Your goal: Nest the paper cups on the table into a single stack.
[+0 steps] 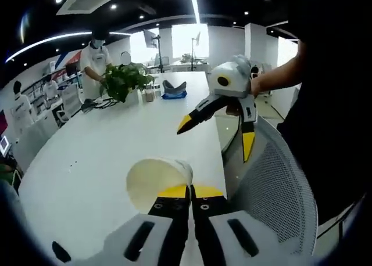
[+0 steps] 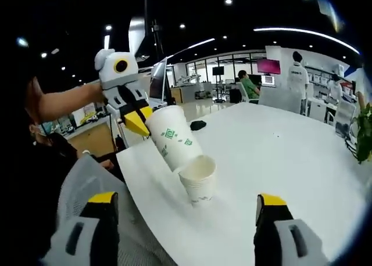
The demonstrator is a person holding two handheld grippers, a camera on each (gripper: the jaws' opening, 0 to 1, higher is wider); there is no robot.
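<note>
A: Where are the paper cups?
B: On the white table, near its edge. An upright paper cup stands there; a printed cup tilts into its mouth.
A: Held?
B: The left gripper pinches its rim, jaws closed on it. The right gripper hangs beside the table, jaws spread wide

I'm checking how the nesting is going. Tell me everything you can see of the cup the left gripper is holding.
The held cup is a white paper cup with small green markings on its wall. The left gripper grips its rim between yellow-tipped jaws. It is tilted, its base going into the mouth of a second cup standing upright on the white table. Its pale inside shows in the left gripper view.
</note>
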